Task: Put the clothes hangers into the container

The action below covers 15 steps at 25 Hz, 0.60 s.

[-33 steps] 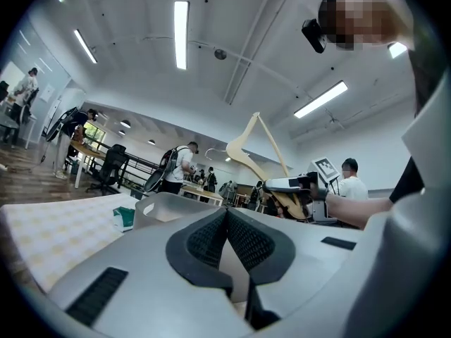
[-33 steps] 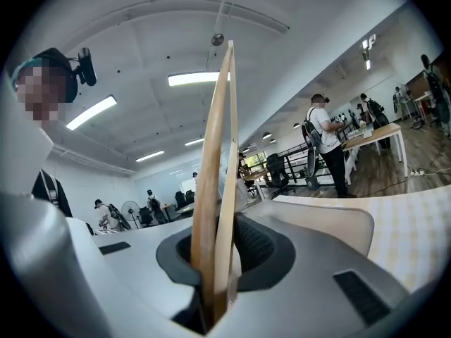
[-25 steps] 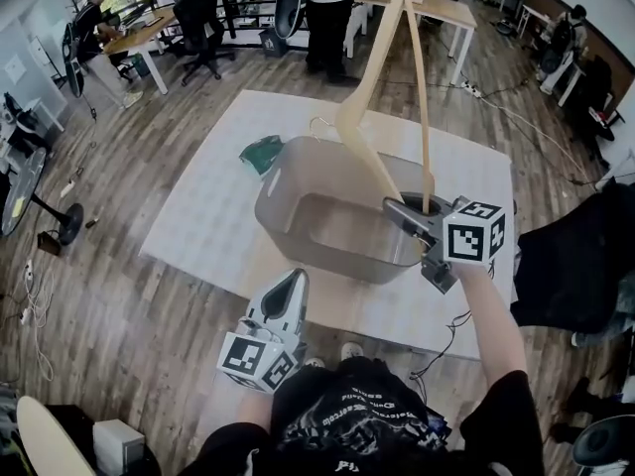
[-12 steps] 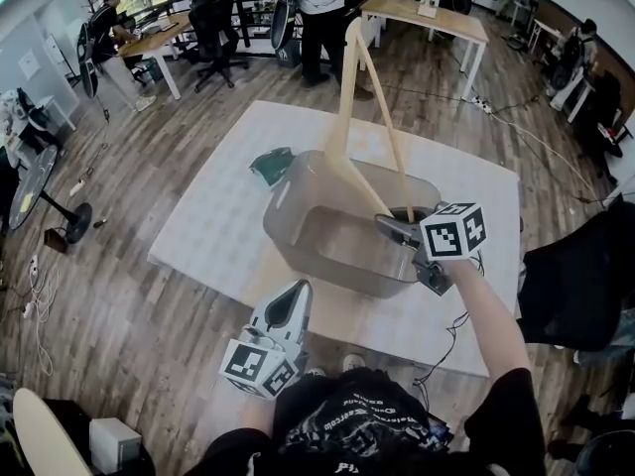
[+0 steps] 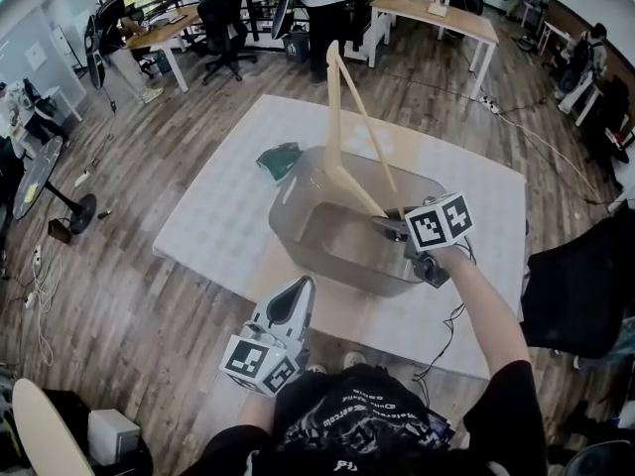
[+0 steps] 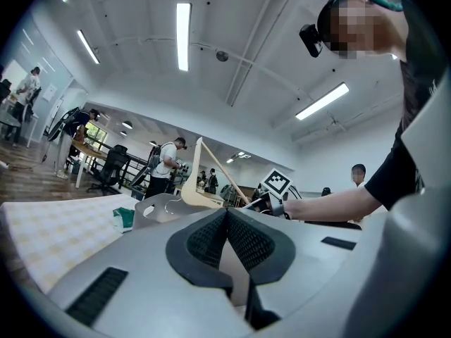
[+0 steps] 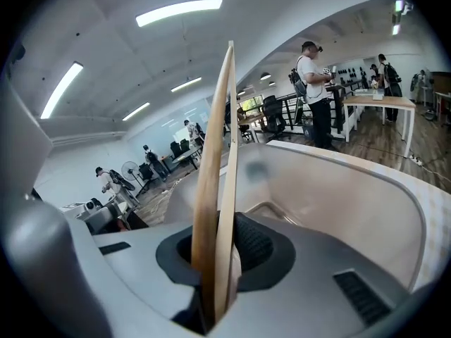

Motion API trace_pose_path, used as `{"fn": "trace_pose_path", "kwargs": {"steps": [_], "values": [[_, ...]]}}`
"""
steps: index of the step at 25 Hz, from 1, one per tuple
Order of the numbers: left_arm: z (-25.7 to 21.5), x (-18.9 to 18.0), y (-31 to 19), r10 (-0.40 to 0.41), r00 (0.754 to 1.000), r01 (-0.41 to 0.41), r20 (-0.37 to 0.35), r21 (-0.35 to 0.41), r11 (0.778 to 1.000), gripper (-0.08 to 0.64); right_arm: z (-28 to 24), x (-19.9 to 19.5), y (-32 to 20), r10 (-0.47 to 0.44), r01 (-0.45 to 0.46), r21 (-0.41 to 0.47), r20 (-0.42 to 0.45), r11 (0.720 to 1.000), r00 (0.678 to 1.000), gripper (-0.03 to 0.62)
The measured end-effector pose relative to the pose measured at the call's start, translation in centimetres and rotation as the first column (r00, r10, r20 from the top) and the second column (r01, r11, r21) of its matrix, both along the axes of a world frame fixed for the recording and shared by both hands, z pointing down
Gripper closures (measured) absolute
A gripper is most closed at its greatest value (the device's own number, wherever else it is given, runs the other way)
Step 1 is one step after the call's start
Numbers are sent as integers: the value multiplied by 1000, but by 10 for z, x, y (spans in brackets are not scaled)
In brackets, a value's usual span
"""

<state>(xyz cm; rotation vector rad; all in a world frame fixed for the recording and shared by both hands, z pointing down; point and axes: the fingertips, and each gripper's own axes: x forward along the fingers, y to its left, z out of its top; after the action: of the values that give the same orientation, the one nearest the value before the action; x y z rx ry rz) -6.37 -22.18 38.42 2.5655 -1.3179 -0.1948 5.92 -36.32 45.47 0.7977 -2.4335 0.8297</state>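
Note:
A pale wooden clothes hanger (image 5: 335,117) stands nearly upright, its lower end inside the grey see-through container (image 5: 298,188) on the white mat. My right gripper (image 5: 389,229) is at the container's right rim, tilted down and shut on the hanger's lower part. The right gripper view shows the hanger (image 7: 215,182) clamped edge-on between the pads, with the container's wall (image 7: 338,196) just beyond. My left gripper (image 5: 294,296) stays near my body, in front of the container, shut and empty. The left gripper view shows its closed pads (image 6: 227,227), with the container (image 6: 158,206) and hanger (image 6: 201,182) ahead.
A teal-green object (image 5: 279,160) lies on the white mat (image 5: 218,206) against the container's far left corner. Wooden floor surrounds the mat. Desks, chairs and standing people (image 5: 327,8) are at the back, a fan (image 5: 40,181) at the left, and a dark cloth (image 5: 580,276) at the right.
My right gripper has sunk toward the container with the hanger, and the hanger's top has swung left to stand more upright. The left gripper has stayed put.

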Motion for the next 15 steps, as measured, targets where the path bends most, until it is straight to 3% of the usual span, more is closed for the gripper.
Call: {"fn": "trace_pose_path", "kwargs": {"steps": [15], "values": [[10, -2, -5, -22, 1000, 22, -17, -19, 1000, 541, 33, -21, -14, -46, 42, -130, -27, 991, 999, 531]]}}
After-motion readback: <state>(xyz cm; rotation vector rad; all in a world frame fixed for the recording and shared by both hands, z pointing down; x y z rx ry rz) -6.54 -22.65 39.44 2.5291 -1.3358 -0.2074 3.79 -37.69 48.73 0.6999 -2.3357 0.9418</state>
